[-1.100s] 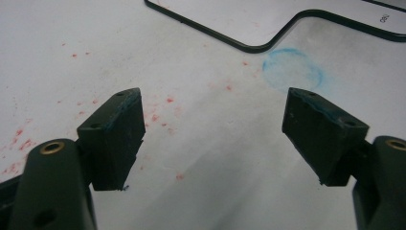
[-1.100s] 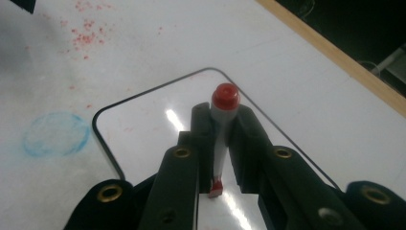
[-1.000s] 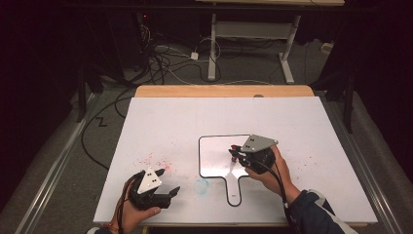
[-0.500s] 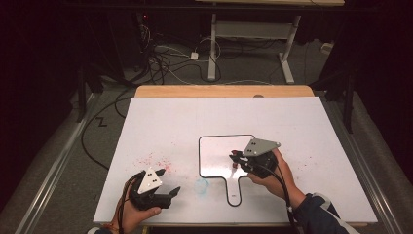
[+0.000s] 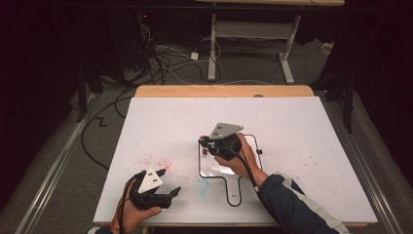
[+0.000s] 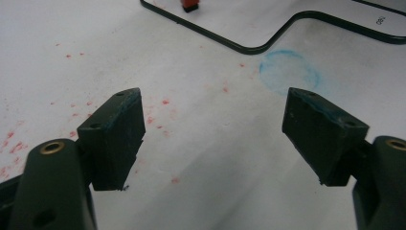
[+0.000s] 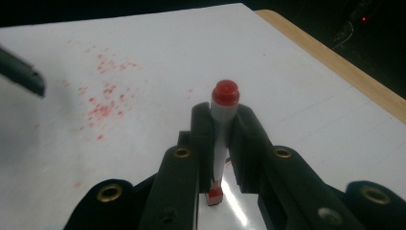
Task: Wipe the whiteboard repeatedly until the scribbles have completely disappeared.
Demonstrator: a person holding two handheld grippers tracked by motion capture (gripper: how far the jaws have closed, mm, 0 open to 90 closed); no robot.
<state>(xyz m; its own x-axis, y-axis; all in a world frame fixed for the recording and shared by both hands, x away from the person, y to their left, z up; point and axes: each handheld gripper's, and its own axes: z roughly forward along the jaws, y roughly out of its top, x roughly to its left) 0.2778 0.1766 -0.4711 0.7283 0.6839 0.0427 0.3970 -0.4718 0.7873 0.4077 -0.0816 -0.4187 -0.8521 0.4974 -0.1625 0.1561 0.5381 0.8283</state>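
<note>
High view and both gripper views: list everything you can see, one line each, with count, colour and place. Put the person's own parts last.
table: one, white top with a wooden far edge, centre.
small whiteboard: one, white with black rim and handle, on the table under the right gripper.
marker: one, white barrel with red ends, clamped in the right gripper.
red specks: many, on the table left of the whiteboard.
blue smudge: one, on the table near the whiteboard handle.
cables: several, on the floor beyond the table.
left gripper: black, open, near table edge.
right gripper: black, above the whiteboard.
</note>
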